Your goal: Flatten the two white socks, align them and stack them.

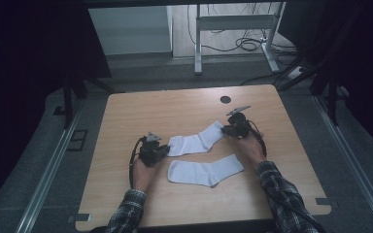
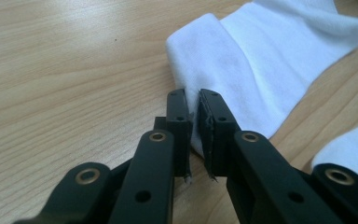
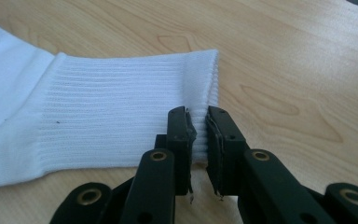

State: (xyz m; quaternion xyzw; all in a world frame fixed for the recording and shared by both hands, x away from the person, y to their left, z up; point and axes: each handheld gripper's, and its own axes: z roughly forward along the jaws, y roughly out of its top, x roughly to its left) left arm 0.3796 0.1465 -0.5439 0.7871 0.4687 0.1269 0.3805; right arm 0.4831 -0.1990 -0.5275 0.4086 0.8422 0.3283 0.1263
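Two white socks lie on the wooden table [image 1: 165,109]. The farther sock [image 1: 194,141] runs slantwise, its toe at the left and its ribbed cuff at the right. My left gripper [image 1: 165,150] is shut on the toe edge of that sock [image 2: 242,60], with a thin fold of fabric between its jaws [image 2: 193,98]. My right gripper [image 1: 225,130] is shut on the cuff edge [image 3: 121,107], and ribbed cloth shows between its jaws [image 3: 197,116]. The nearer sock [image 1: 204,172] lies flat and untouched between the two hands; its corner [image 2: 349,149] also appears in the left gripper view.
A round dark hole [image 1: 225,99] sits near the table's far edge. Grey floor surrounds the table, with metal rails at both sides. Behind it stand a white desk frame [image 1: 233,22] and loose cables.
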